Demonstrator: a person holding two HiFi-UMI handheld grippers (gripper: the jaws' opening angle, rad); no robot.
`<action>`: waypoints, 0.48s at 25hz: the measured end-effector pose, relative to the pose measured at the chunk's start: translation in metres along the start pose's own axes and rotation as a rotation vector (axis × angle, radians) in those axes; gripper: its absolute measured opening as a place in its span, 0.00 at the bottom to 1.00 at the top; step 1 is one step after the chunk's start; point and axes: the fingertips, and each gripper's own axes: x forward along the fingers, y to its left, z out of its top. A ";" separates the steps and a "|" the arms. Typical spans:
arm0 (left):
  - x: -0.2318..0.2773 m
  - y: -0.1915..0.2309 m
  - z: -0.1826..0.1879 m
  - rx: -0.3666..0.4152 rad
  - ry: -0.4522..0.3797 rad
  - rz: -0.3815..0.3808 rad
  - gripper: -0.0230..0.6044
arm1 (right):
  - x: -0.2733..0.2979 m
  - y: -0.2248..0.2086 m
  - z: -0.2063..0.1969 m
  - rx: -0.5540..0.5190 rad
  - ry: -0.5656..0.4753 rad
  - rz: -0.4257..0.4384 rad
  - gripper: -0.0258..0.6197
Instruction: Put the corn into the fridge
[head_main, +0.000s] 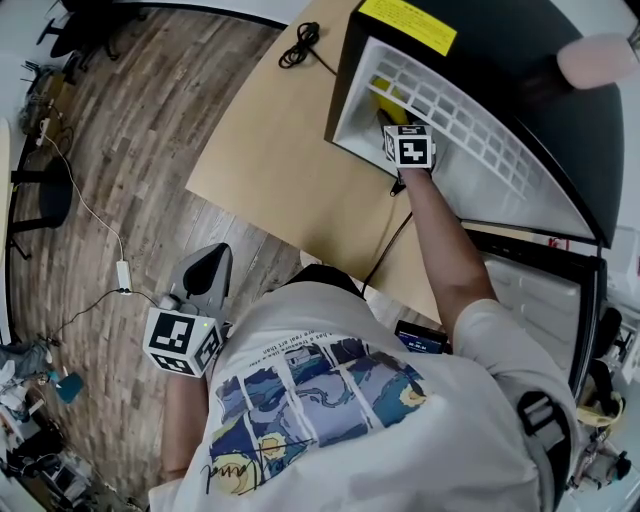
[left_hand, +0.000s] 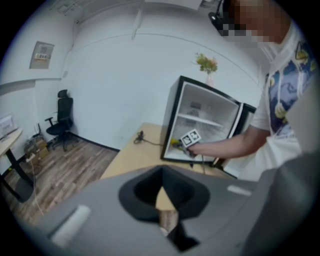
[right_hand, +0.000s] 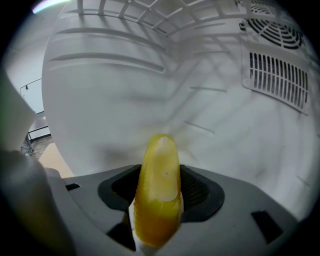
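Note:
The yellow corn (right_hand: 159, 192) stands between the jaws of my right gripper (right_hand: 160, 200), which is shut on it, tip pointing into the white inside of the fridge (right_hand: 125, 90). From the head view the right gripper (head_main: 408, 146) reaches into the open black mini fridge (head_main: 470, 100), with the corn (head_main: 383, 96) showing yellow just ahead of it under the wire shelf (head_main: 450, 110). My left gripper (head_main: 195, 300) hangs low at my left side over the floor, shut with nothing in it (left_hand: 165, 220).
The fridge stands on a light wooden table (head_main: 290, 170) with a black cable (head_main: 300, 45) coiled at its far edge. Its open door (head_main: 540, 300) is at the right. Wooden floor (head_main: 120, 150) with cables and an office chair (left_hand: 61, 117) lies to the left.

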 end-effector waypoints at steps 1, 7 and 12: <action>0.001 0.000 0.000 -0.001 0.000 0.000 0.05 | 0.000 0.000 0.000 -0.005 0.002 0.000 0.41; 0.002 -0.002 0.001 -0.005 -0.004 0.002 0.05 | 0.001 0.000 -0.001 -0.028 0.001 -0.001 0.41; 0.000 0.000 0.000 -0.010 -0.007 0.007 0.05 | 0.001 0.000 0.000 -0.036 -0.012 0.001 0.41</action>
